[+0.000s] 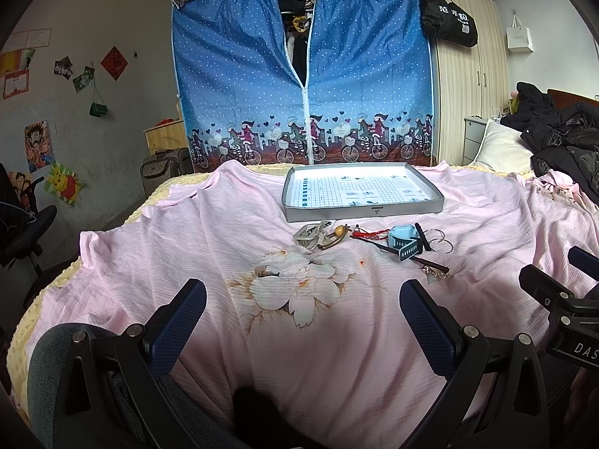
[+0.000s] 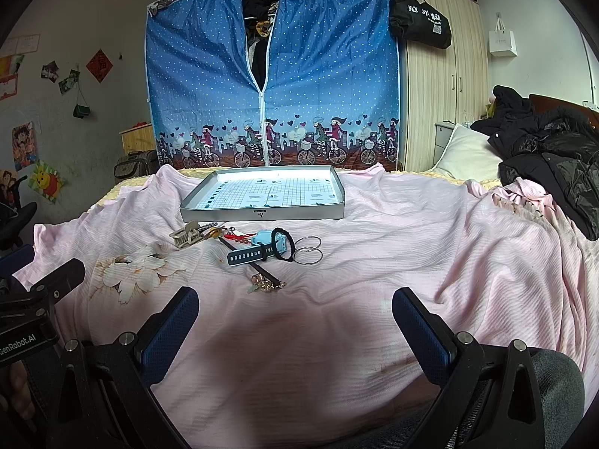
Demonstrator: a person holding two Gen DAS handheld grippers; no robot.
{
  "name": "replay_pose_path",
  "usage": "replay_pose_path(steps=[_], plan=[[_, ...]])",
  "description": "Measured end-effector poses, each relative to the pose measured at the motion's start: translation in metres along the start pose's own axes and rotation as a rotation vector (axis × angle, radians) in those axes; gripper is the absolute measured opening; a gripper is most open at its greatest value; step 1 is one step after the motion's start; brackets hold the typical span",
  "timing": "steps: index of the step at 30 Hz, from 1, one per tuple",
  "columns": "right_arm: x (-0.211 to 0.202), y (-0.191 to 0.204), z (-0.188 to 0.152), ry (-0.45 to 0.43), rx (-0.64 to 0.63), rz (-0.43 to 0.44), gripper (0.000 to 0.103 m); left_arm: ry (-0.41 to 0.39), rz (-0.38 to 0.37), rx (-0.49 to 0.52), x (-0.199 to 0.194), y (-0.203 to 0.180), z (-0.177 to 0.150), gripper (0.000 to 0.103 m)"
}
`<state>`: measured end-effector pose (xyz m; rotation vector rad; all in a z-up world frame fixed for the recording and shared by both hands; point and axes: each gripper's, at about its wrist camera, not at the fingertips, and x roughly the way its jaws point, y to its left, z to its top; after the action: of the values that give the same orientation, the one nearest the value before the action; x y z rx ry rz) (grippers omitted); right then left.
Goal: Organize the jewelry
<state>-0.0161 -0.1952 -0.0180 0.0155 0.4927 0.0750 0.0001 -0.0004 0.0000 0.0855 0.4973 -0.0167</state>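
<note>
**Both grippers wide and empty over the bed**

I had the left gripper (image 1: 303,321) with its jaws spread wide and nothing between them, only pink sheet (image 1: 337,355) and its printed flower (image 1: 295,292) showing in the gap. The right gripper (image 2: 295,321) stood the same way, jaws far apart and holding nothing, above bare sheet. Each gripper showed at the edge of the other's view, so they hung side by side at the near edge of the bed.

Past the jaws, toward the middle of the bed, the jewelry lay in a loose row. Nearest me was a hairpin (image 2: 265,278) with a cluster of charms at its near end. Beyond it sat a blue watch (image 2: 262,249), its dark strap stretched to the left, with a black band (image 2: 282,249) touching its right side. Just right of that lay two rings (image 2: 307,250), thin metal hoops, one overlapping the other. Left of the watch was a red cord (image 2: 239,237) with beads, then a hair clip (image 2: 185,237) among a few small pieces I could not tell apart.

Just behind the row stood a grey tray (image 2: 262,214), nothing in it, with a grid-printed floor.

At the bed's far right corner lay a pillow (image 2: 468,157) and dark coats (image 2: 554,149). Beyond the far edge stood a blue wardrobe (image 2: 269,86).
</note>
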Motion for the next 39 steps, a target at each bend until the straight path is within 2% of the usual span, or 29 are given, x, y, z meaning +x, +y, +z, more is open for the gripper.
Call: replay_pose_path(steps=[11,15,18,22,28,33,36,39], plan=[[-0.001,-0.001,0.0,0.001,0.001,0.001,0.103,0.012,-0.035,-0.011,0.004,0.006,-0.004,0.101],[-0.001,-0.003,0.001,0.003,0.006,-0.017,0.103,0.04,-0.061,-0.018,0.007,0.007,-0.001,0.101],[0.002,-0.008,0.002,0.023,0.03,-0.046,0.103,0.084,-0.086,-0.038,0.014,0.009,0.002,0.101],[0.011,-0.023,0.009,0.065,0.069,-0.019,0.103,0.189,-0.124,-0.047,0.033,0.015,0.012,0.101],[0.037,-0.035,0.041,0.146,-0.006,0.012,0.103,0.269,-0.199,0.022,0.062,0.017,0.036,0.101],[0.073,-0.043,0.063,0.242,-0.019,0.11,0.103,0.364,-0.307,0.044,0.104,0.012,0.054,0.1],[0.103,-0.047,0.068,0.302,-0.008,0.136,0.103,0.418,-0.328,0.05,0.129,0.012,0.062,0.092],[0.133,-0.051,0.072,0.365,-0.005,0.168,0.093,0.458,-0.328,0.061,0.153,0.015,0.068,0.082]])
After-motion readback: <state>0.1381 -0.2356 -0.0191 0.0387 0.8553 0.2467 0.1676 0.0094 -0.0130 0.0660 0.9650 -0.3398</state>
